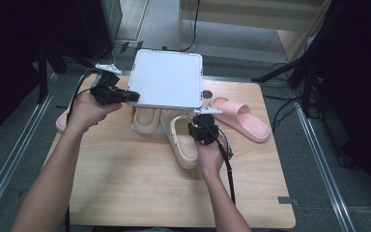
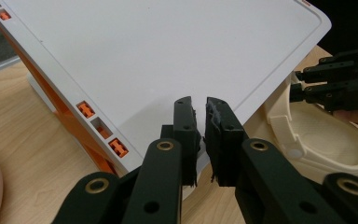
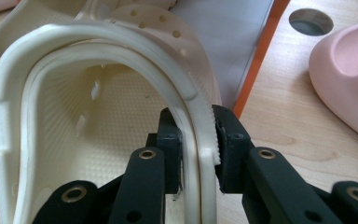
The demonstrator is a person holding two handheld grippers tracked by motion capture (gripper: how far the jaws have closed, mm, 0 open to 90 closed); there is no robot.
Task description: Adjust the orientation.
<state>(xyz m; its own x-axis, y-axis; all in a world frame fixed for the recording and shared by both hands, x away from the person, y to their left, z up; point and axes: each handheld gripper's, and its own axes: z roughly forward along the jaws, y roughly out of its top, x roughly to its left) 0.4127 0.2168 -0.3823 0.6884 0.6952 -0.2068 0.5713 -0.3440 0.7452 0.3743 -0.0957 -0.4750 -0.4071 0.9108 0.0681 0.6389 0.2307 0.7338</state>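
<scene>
Right claw (image 3: 198, 140) pinches the cream clog's (image 3: 98, 116) heel strap; the clog stretches lengthwise ahead. Left claw (image 2: 199, 121) clamps the white lid's (image 2: 168, 51) edge.

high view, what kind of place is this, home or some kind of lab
Most likely a lab or recording studio, not a home: the small wooden table stands between metal floor rails, dark stands and cables surround it, and a person works with handheld grippers.

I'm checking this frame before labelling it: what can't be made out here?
- Second cream clog, high view: front hidden under the raised white lid.
- Box beneath the lid: interior hidden by it.
- Pink slipper at the table's left edge: mostly covered by the left hand.
- Left tool, left gripper view: the lid edge between its pads is barely discernible.
</scene>
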